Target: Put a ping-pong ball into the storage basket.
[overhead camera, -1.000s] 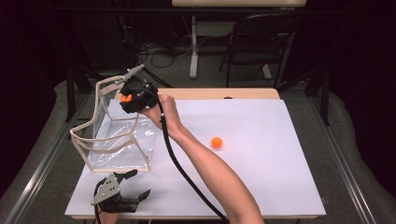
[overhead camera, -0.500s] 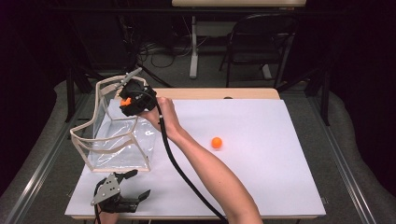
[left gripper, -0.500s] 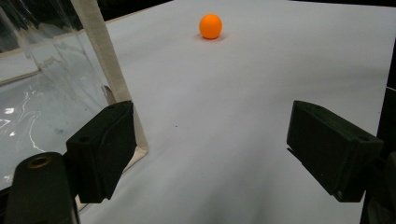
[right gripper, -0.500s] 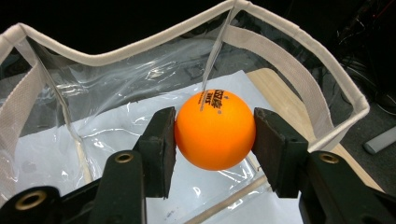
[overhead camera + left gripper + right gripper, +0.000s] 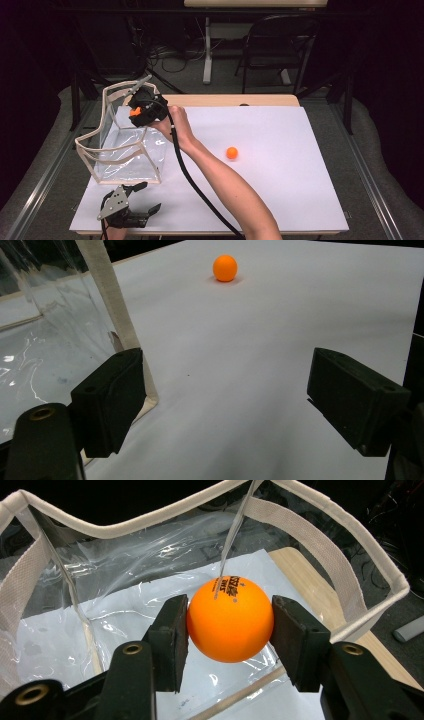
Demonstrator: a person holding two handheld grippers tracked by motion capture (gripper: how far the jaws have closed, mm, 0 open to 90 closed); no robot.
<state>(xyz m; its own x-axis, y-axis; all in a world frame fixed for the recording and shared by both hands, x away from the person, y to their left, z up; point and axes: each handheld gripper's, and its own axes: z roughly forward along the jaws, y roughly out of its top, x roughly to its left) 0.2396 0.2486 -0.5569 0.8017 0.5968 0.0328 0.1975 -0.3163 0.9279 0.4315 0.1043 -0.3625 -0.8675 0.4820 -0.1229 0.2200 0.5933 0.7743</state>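
Between the right gripper's (image 5: 230, 622) clamped jaws sits an orange ball (image 5: 230, 619), directly above the clear bag's (image 5: 125, 620) open mouth (straight down is free); farther off, the left gripper (image 5: 131, 205) rests on the desk (image 5: 300, 165), jaws apart.

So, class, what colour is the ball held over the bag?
Orange ball, clearest in the right gripper view.
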